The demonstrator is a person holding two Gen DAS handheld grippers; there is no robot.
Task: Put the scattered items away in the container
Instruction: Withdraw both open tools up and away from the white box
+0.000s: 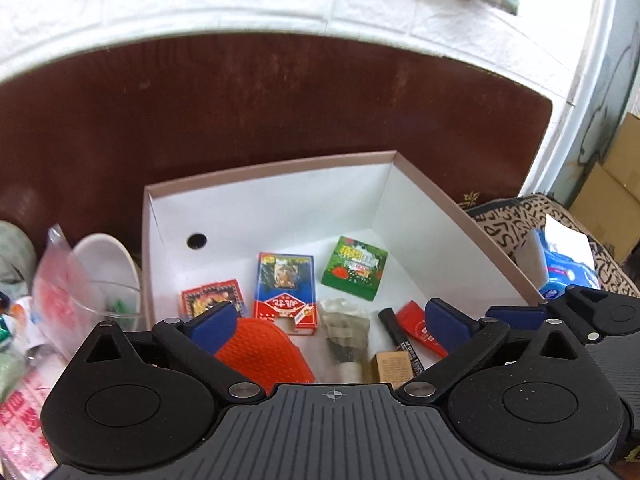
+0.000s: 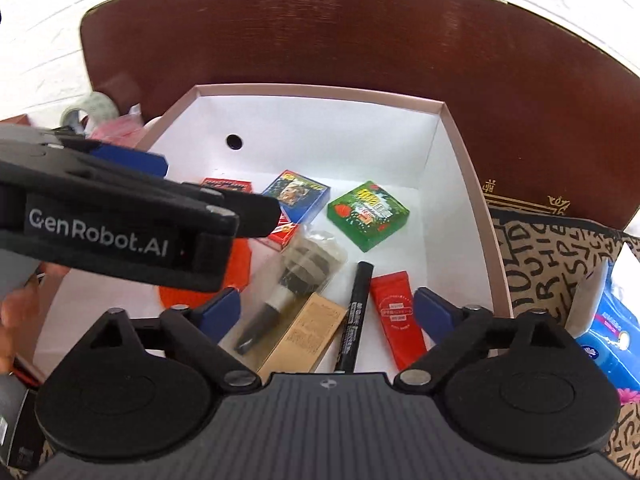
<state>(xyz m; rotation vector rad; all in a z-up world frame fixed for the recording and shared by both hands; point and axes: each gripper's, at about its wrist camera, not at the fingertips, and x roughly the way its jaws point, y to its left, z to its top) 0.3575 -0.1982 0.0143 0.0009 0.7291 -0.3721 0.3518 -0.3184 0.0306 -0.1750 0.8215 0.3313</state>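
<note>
Right wrist: left tool [image 2: 168,184] over box [image 2: 472,200]

The open box [image 2: 452,136], white inside with a tan rim, sits toward the table's back edge. Flat on its floor: a green packet [image 2: 368,214] near the far right corner, a blue card pack [image 2: 298,192] beside a red one [image 2: 226,185], an orange mat [image 2: 240,256], a wrapped brush [image 2: 296,276], a tan carton [image 2: 308,332], a black pen [image 2: 354,316] and a red tube [image 2: 396,312].
</note>
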